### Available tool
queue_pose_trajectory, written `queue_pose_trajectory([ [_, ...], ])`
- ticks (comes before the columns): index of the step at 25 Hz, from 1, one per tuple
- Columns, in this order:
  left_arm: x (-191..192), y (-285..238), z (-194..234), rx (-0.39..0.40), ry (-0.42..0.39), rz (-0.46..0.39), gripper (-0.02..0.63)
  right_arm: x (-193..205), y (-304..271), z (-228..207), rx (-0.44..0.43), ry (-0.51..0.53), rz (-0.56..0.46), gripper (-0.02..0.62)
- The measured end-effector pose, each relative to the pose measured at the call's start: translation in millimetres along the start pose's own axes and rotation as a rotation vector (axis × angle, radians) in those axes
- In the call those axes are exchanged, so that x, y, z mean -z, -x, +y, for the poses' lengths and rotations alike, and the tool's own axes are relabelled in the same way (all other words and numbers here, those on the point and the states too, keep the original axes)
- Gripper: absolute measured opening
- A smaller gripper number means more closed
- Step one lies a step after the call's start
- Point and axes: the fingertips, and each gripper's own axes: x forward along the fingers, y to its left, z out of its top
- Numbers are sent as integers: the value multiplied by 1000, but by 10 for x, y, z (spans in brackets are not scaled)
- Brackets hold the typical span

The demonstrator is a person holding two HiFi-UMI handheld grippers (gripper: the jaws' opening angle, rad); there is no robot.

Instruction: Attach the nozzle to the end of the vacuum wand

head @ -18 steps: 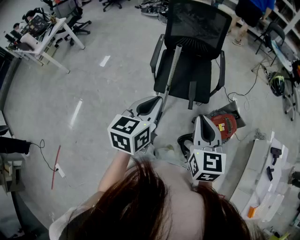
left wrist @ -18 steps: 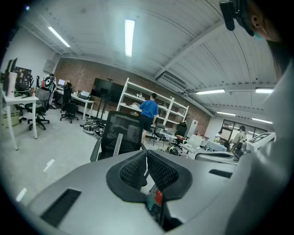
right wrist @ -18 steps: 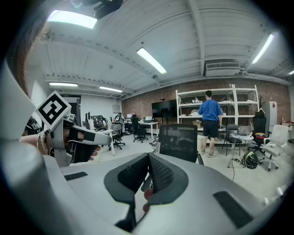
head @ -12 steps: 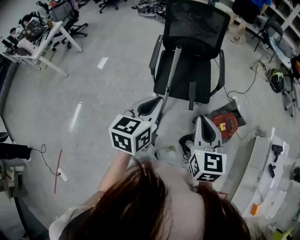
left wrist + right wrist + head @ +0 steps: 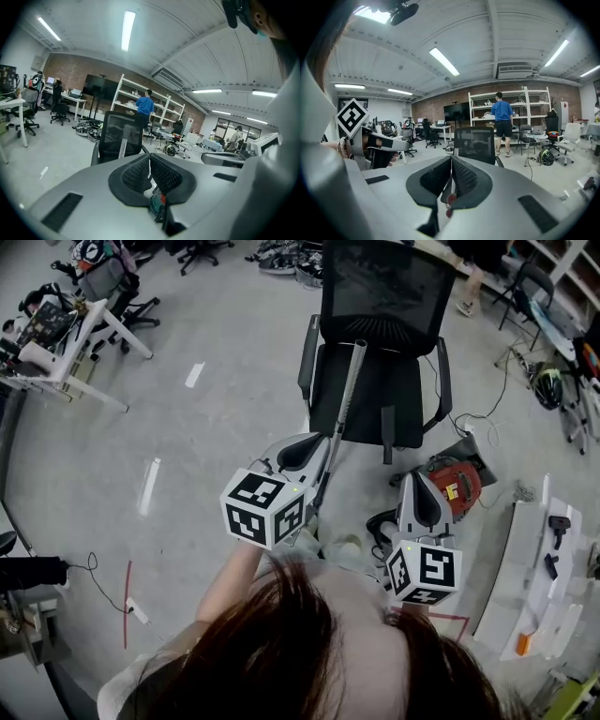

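Head view showed both grippers held low in front of the person, the left gripper [image 5: 300, 452] and the right gripper [image 5: 418, 499] each with its jaws pressed together on nothing. The left gripper view and right gripper view confirmed this: pads met, with nothing between them.

The wand [image 5: 348, 395], a slim silver tube, leaned across the seat of a black office chair [image 5: 375, 287], its upper end on the far side and its lower end running down just right of the left gripper. A red vacuum [image 5: 456, 486] lay on the floor to the right. Which piece was the nozzle could not be told; small dark parts [image 5: 553, 521] lay on a white shelf at far right.

The tube looked stiff, light and smooth, so probably slippery and, only propped, liable to slide off the seat. A firm hold around mid-shaft seemed best, leaving the end free for fitting.
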Motion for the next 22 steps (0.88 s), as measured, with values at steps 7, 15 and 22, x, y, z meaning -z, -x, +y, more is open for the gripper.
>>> queue_pose_trajectory([
  [7, -60, 29, 349, 72, -15, 21, 18, -42, -154, 245, 57, -48, -11, 26],
  [15, -34, 15, 570, 123, -12, 31, 18, 47, -163, 390, 80, -81, -3, 28],
  [22, -14, -225, 529, 116, -15, 35, 18, 138, -353, 173, 42, -104, 21, 28],
])
